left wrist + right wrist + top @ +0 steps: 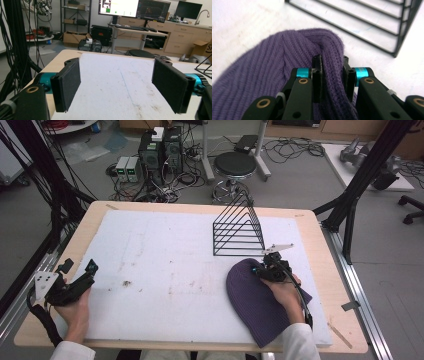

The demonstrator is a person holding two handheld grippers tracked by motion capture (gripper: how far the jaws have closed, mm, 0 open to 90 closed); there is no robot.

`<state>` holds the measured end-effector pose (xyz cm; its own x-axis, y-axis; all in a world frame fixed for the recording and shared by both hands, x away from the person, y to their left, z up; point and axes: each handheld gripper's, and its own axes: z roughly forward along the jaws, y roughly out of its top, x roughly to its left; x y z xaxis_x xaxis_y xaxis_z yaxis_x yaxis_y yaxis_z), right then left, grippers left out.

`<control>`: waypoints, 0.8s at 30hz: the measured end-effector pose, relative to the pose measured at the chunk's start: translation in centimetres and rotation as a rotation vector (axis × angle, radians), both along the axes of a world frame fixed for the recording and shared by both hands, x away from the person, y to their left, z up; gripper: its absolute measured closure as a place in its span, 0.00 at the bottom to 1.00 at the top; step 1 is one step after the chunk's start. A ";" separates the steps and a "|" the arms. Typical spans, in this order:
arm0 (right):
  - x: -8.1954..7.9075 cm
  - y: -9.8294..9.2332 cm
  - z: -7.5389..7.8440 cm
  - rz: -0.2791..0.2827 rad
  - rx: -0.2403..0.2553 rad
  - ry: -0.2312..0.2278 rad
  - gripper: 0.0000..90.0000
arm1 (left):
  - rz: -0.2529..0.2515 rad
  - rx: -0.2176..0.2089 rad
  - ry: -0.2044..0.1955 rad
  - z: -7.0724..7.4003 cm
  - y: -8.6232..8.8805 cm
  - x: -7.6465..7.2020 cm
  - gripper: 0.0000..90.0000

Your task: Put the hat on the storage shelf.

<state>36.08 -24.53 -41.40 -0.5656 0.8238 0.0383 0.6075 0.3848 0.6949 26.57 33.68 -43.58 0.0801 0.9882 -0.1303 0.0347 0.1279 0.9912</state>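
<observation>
text: none legible | cardboard box (203, 48): letters cut off, unreadable

The high view looks from above the person's side forward and down on the whole table (310, 227), with the white mat (165, 270), the wire rack (237, 227) and the purple hat (255, 305), and the room floor behind. The left gripper view sits low at the near left edge and faces level across the mat (117, 82) toward desks and monitors (135, 8), sharing the mat and one corner of the rack (205, 68) with the high view. The right gripper view is very near, looking down on the hat (274, 62) with the rack (367, 22) just behind, both shared with the high view.
</observation>
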 end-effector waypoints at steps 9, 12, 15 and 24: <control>-2.1 -0.8 2.7 -0.041 0.103 -0.167 0.85 | 0.006 0.001 0.000 0.0 0.0 0.0 0.26; -3.0 -1.3 3.7 -0.056 0.153 -0.232 0.85 | 0.006 0.000 0.000 0.0 0.0 0.0 0.26; -3.4 -1.4 4.1 -0.059 0.179 -0.263 0.84 | 0.004 0.003 0.000 0.0 0.0 0.0 0.26; -4.8 -1.8 5.5 -0.092 0.309 -0.354 0.84 | 0.007 0.001 0.004 0.0 0.0 0.0 0.25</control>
<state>31.27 -26.37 -35.94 -0.5132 0.8514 0.1081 0.3350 0.0828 0.9386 26.56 33.67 -43.59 0.0727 0.9889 -0.1292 0.0380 0.1267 0.9912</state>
